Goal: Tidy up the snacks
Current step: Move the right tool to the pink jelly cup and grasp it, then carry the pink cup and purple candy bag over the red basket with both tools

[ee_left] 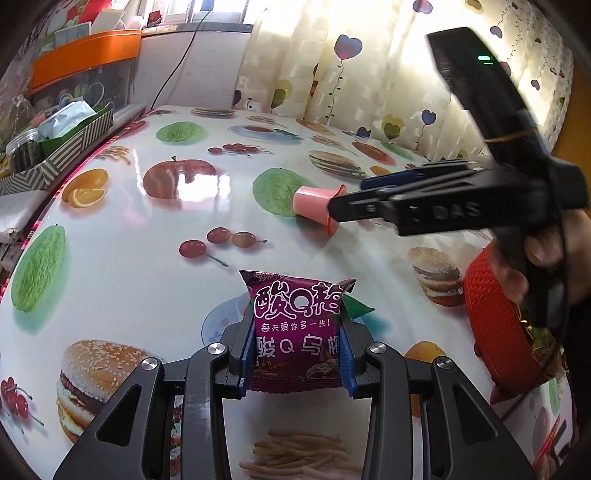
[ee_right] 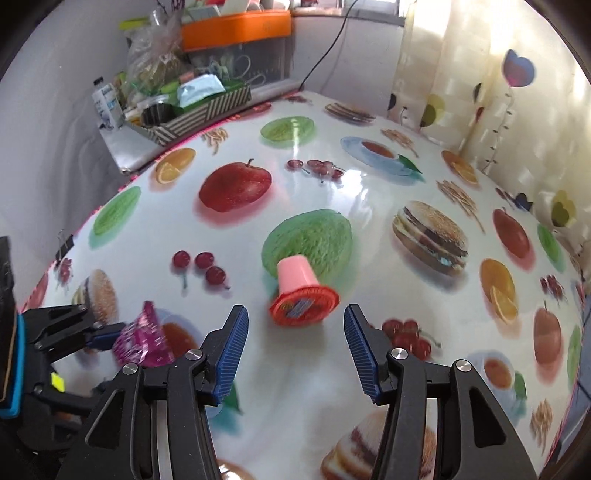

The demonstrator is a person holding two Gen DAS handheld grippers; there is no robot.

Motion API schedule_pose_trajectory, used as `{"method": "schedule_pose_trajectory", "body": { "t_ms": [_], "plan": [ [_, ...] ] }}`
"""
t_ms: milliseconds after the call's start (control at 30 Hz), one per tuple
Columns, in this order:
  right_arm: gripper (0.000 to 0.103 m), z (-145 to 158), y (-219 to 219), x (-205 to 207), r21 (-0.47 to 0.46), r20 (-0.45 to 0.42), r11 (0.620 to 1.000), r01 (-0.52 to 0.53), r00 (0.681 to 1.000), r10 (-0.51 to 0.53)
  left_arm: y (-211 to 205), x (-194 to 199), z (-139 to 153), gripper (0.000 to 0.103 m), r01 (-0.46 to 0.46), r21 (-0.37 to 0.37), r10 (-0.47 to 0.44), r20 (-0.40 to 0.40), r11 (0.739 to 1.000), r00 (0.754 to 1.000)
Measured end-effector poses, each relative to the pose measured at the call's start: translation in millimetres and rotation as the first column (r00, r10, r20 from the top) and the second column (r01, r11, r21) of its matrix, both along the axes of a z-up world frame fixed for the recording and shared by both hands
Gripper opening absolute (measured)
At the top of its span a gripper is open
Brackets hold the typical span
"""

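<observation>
Bright window backlight, tabletop glare, fisheye-warped, motion-blurred edges.

Home dining spot. Table under a glossy food-print oilcloth (ee_right: 369, 206), heart-balloon patterned curtain (ee_left: 369, 74) at 1 o'clock. Cluttered striped cardboard tray (ee_right: 192, 114) and orange-lidded plastic storage bin (ee_right: 236, 27) at 11 o'clock.

purple snack packet (ee_left: 297, 332), pink jelly cup (ee_right: 297, 277) (red lid), red basket (ee_left: 495, 332).

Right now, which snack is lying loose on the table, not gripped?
The pink jelly cup, tipped on its side between the open right gripper fingers, untouched. The purple candy packet is clamped in the left gripper.
</observation>
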State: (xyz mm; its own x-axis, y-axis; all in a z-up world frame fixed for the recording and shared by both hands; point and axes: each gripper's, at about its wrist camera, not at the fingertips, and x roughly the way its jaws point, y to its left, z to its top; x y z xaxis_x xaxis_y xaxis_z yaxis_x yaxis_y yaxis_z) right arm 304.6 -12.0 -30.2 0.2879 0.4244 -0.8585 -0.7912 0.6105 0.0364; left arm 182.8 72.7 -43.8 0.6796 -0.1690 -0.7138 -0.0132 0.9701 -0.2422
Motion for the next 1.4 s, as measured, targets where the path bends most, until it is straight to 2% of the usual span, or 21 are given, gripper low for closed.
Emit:
{"method": "schedule_pose_trajectory", "body": {
  "t_ms": [233, 433, 500, 667, 1067, 1400],
  "plan": [
    [0.054, -16, 12, 20, -0.036, -0.04, 0.999, -0.016, 0.999, 0.015, 4, 1, -5, 0.038, 0.004, -0.021, -0.004, -0.007, 1.0, 1.0],
    [0.054, -26, 18, 21, -0.066, -0.078, 0.998, -0.01, 0.997, 0.005, 6, 4, -8, 0.038, 0.007, -0.029, -0.008, -0.015, 1.0, 1.0],
    [0.046, -25, 18, 20, -0.059, -0.078, 0.998, 0.003, 0.997, -0.008, 6, 4, -9, 0.038, 0.008, -0.026, -0.008, -0.014, 1.0, 1.0],
    [0.043, -21, 17, 17, -0.046, -0.062, 0.999, 0.014, 0.998, -0.017, 6, 5, -9, 0.038, 0.007, -0.024, -0.007, -0.015, 1.0, 1.0],
    [0.042, 6, 4, -14, 0.016, -0.029, 0.999, 0.031, 0.999, -0.031, 3, -5, 2, 0.038, -0.008, -0.004, 0.008, -0.01, 1.0, 1.0],
    [0.042, 41, -32, -69, 0.123, 0.046, 0.986, 0.114, 0.992, -0.121, -12, -31, 24, 0.038, 0.012, 0.015, -0.013, 0.018, 1.0, 1.0]
  ]
}}
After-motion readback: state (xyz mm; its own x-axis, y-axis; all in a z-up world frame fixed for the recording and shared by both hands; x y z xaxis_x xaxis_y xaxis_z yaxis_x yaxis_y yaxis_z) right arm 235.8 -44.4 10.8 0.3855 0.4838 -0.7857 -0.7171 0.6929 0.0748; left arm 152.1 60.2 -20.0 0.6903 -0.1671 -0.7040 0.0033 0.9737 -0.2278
